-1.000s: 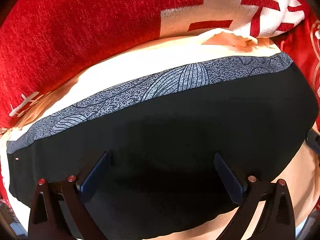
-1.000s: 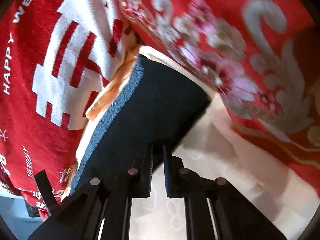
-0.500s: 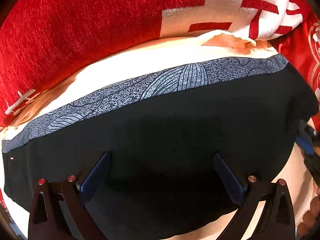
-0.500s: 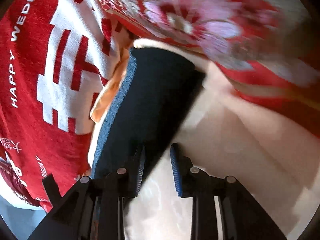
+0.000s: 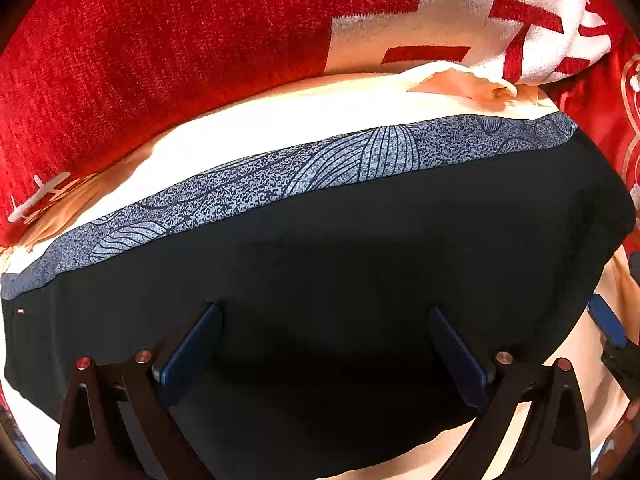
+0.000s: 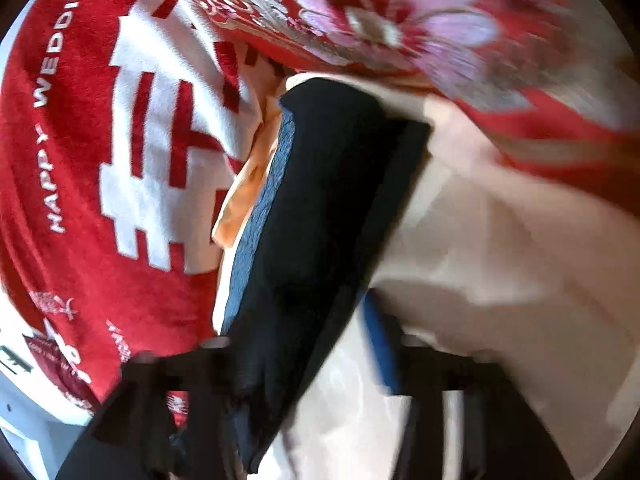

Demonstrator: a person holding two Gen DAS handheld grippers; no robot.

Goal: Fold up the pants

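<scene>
The pants (image 5: 360,260) lie folded into a black slab on a cream sheet (image 5: 260,128), with a grey patterned band (image 5: 360,160) along the far edge. My left gripper (image 5: 324,340) points down over the black cloth, open wide, with nothing pinched between its fingers. In the right wrist view the pants (image 6: 320,200) run up the middle. My right gripper (image 6: 300,344) is opening, with the near edge of the pants lying loose between its blurred fingers. A blue pad (image 5: 608,324) of that gripper shows at the right edge of the left wrist view.
A red blanket (image 5: 160,40) with white lettering is bunched behind the pants, and in the right wrist view the blanket (image 6: 120,160) fills the left side. A red floral quilt (image 6: 400,20) lies at the top right. A crumpled orange cloth (image 5: 472,84) pokes out by the band.
The right gripper's jaws have gone from shut to wide apart, letting go of the pants' edge, and its view has swung. Its blue pad has come into the left wrist view.
</scene>
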